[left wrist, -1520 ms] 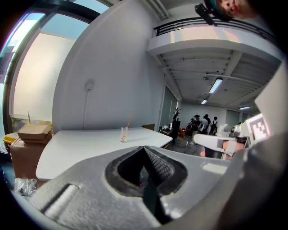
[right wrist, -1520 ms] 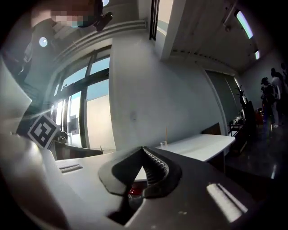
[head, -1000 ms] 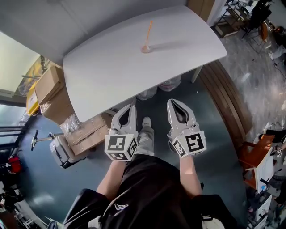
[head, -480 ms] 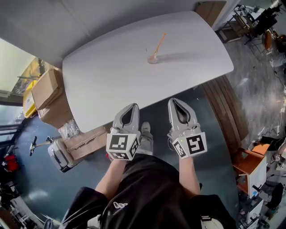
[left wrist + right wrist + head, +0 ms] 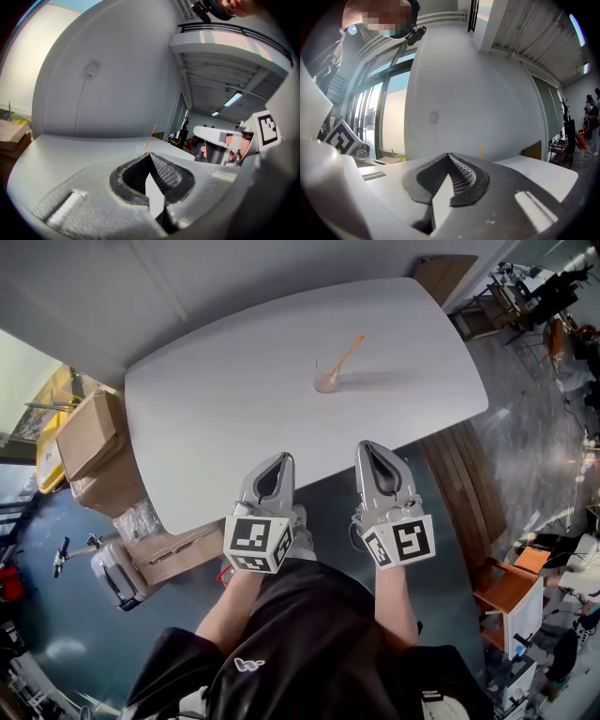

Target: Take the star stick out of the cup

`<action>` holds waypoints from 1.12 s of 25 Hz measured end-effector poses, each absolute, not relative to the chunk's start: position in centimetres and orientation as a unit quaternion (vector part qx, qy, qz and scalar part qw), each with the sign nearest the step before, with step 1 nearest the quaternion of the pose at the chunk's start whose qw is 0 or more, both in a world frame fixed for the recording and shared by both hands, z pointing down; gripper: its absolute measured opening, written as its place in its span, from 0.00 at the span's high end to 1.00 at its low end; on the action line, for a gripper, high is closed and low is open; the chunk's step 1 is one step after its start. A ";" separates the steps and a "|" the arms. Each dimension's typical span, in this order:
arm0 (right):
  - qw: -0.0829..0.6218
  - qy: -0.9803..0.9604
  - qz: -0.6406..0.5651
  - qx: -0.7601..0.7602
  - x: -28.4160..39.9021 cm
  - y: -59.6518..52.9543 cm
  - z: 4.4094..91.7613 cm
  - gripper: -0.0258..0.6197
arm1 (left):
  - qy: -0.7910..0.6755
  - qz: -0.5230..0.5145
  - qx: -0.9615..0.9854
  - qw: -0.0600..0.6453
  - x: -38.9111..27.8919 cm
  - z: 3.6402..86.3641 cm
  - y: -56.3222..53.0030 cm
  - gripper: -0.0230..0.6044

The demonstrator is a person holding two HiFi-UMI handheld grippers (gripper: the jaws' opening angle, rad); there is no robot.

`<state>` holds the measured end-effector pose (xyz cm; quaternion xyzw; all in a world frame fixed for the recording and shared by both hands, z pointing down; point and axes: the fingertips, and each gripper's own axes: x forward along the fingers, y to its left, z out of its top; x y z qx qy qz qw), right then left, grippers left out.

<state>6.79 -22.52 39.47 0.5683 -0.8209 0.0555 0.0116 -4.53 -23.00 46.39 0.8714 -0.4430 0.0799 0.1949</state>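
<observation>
Left gripper (image 5: 278,457): jaws were together at the tips, with nothing between them; its tip lay at the near edge of the table in the head view.
Right gripper (image 5: 370,446): jaws were closed tip to tip and empty; it was held level beside the left one, also at the near edge.
Hands: each gripper was held out in front of the person's dark-clothed body, marker cubes toward the body.
Table (image 5: 225,409): white and rounded, its top bare apart from the cup.
Cup (image 5: 325,381): clear, it stood upright on the table beyond both grippers, well apart from them and nearer the right gripper's line.
Star stick (image 5: 349,350): orange and thin, it stood in the cup and leaned toward the far right in the head view; its star end could not be made out.
Cardboard boxes (image 5: 84,432): stacked on the floor left of the table.
Orange chair (image 5: 506,585): on the floor to the right, well away.
</observation>
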 end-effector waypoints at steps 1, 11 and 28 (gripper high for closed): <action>0.011 -0.822 0.052 0.567 6.6 -22.9 39.2 0.95 | -0.446 0.084 0.873 0.180 -4.7 46.1 -23.4 0.96; 0.008 -0.823 0.033 0.568 6.1 -24.1 38.1 0.95 | -0.455 0.081 0.878 0.128 -5.4 44.2 -25.1 0.96; 0.018 -0.835 0.039 0.548 8.0 -24.9 38.7 0.95 | -0.471 0.051 0.870 0.137 -3.6 43.1 -25.9 0.96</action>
